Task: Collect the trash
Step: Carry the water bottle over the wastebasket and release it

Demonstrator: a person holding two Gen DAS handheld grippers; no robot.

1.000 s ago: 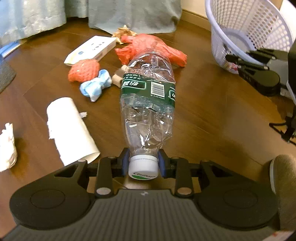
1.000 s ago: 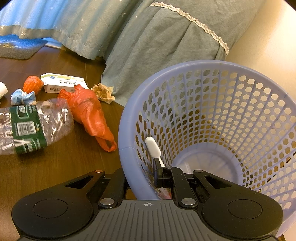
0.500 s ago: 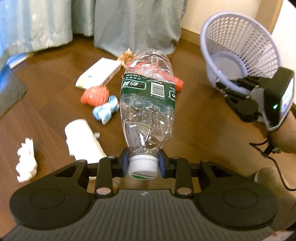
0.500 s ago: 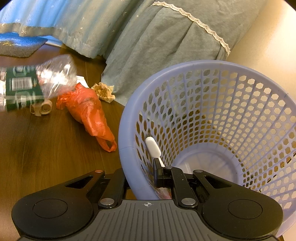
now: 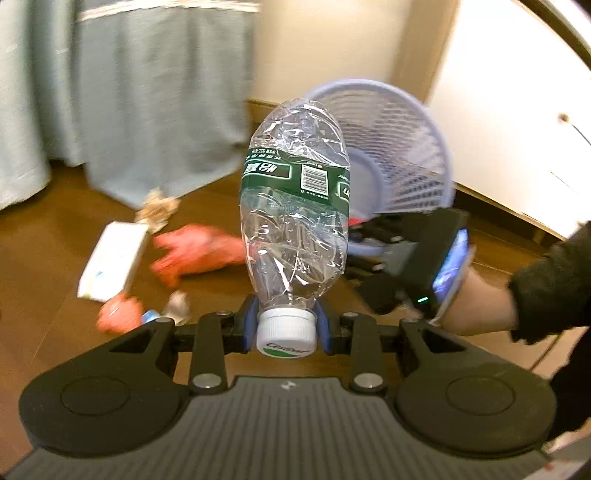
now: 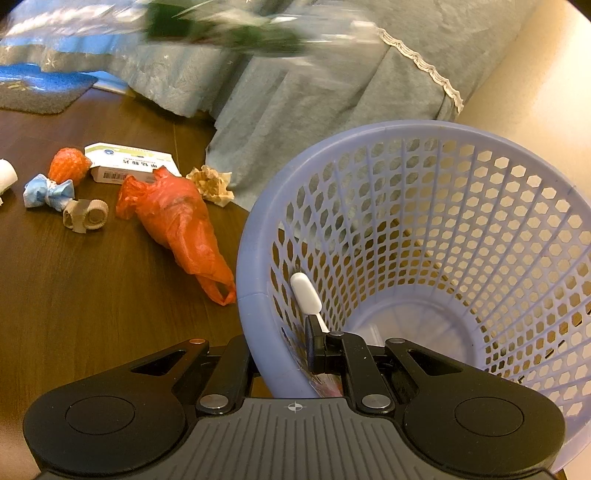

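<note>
My left gripper (image 5: 286, 326) is shut on the neck, just above the white cap, of a crushed clear plastic bottle (image 5: 295, 206) with a green label. The bottle hangs in the air in front of a lilac mesh basket (image 5: 406, 147). In the right wrist view the bottle (image 6: 229, 29) is a blur at the top, above and left of the basket (image 6: 406, 127). My right gripper (image 6: 280, 345) is shut on the basket's near wall, one finger inside and one outside. A white stick-like piece (image 6: 304, 295) leans on the inner wall.
On the wood floor left of the basket lie an orange plastic bag (image 6: 177, 221), a white box (image 6: 129, 166), crumpled brown paper (image 6: 210, 182), an orange ball (image 6: 68, 168), a blue wrapper (image 6: 48, 194) and a cardboard roll (image 6: 86, 216). A grey-blue bed skirt (image 6: 295, 92) hangs behind.
My left gripper has lifted the bottle off the floor and swung it up and right toward the basket. The right gripper and the basket have stayed put.
</note>
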